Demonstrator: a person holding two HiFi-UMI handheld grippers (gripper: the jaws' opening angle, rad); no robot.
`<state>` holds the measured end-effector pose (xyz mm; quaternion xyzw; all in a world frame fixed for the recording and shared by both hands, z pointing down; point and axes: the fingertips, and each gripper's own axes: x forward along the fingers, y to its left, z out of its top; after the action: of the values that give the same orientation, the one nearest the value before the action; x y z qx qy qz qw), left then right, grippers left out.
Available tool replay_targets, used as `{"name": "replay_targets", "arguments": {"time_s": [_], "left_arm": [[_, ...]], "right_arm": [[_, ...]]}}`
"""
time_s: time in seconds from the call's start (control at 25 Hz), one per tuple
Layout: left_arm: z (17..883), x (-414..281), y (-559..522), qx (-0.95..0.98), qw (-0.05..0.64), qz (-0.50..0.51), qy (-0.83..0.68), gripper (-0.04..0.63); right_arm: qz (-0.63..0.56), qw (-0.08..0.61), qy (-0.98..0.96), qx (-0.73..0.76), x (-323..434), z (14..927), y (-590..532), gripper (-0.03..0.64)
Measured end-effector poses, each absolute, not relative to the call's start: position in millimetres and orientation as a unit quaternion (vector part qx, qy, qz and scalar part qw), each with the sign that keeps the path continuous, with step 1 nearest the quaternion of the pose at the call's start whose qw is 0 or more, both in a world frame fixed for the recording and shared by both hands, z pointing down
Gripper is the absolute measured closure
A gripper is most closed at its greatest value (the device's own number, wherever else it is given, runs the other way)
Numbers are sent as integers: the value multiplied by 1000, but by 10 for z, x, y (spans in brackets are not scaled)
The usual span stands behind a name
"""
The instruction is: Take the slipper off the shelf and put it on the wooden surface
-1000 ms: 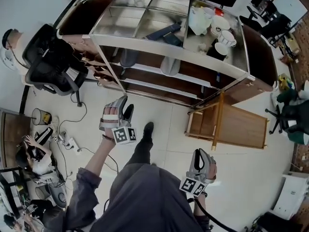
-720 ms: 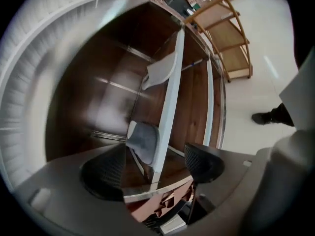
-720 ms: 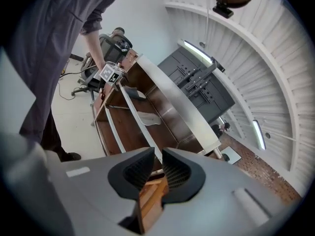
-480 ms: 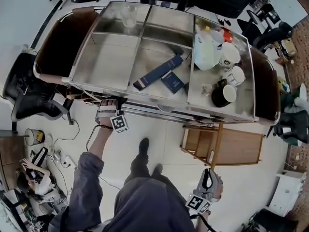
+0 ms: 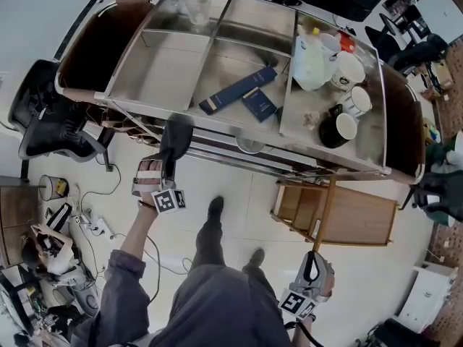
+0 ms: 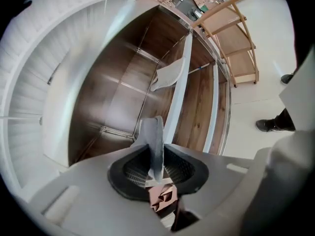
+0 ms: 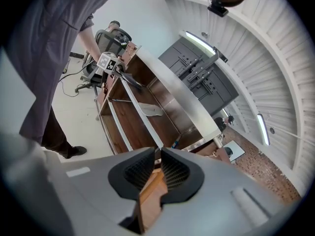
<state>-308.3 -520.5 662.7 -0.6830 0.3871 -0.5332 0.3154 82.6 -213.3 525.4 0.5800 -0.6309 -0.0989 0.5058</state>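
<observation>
A person stands facing a metal shelf unit point(image 5: 166, 71), seen from above. The left gripper point(image 5: 166, 168), which a moment ago was reaching open-jawed under the top tier, has clamped tight on the edge of a dark grey slipper point(image 5: 176, 137). The slipper now hangs at the near left edge of the shelf, drawn out over the floor. The left gripper view shows the sole pinched upright between the pads.

A second, paler slipper point(image 5: 249, 146) is further right on a lower tier. The right gripper point(image 5: 309, 266) hangs low at the person's right side, jaws narrow and almost together, holding nothing.

The pick-up looks done. What remains is carrying the slipper across, probably to the low wooden stand point(image 5: 362, 212) at near right.
</observation>
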Motion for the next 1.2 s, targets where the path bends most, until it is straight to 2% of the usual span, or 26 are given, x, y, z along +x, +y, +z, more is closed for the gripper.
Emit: {"name": "replay_targets", "arguments": {"time_s": [0.2,0.44,0.56,0.72,1.04,1.2], "left_arm": [[6380,-2819,-4034,-671,308,-532,415,508],[6115,-2068,-2345,-661,307,-510,457,506],[6023,-1479,-1460,-681,307,-490,449,506],[5959,-319,-695,-726,307,-462,407,506],[5931,1714,-176,-773,350,-425,316,505],[6239,2320,-288,-776,353,-448,269,505]], "right_arm": [[-131,477,-650,577,1190,5308,-1561,588],[-200,438,-675,559,1708,5414,-590,595],[-207,433,-675,560,2032,5370,102,606],[-197,432,-665,576,2593,5285,857,614],[-158,425,-638,623,3319,5344,1816,617],[-136,429,-627,636,3560,5362,1960,617]]}}
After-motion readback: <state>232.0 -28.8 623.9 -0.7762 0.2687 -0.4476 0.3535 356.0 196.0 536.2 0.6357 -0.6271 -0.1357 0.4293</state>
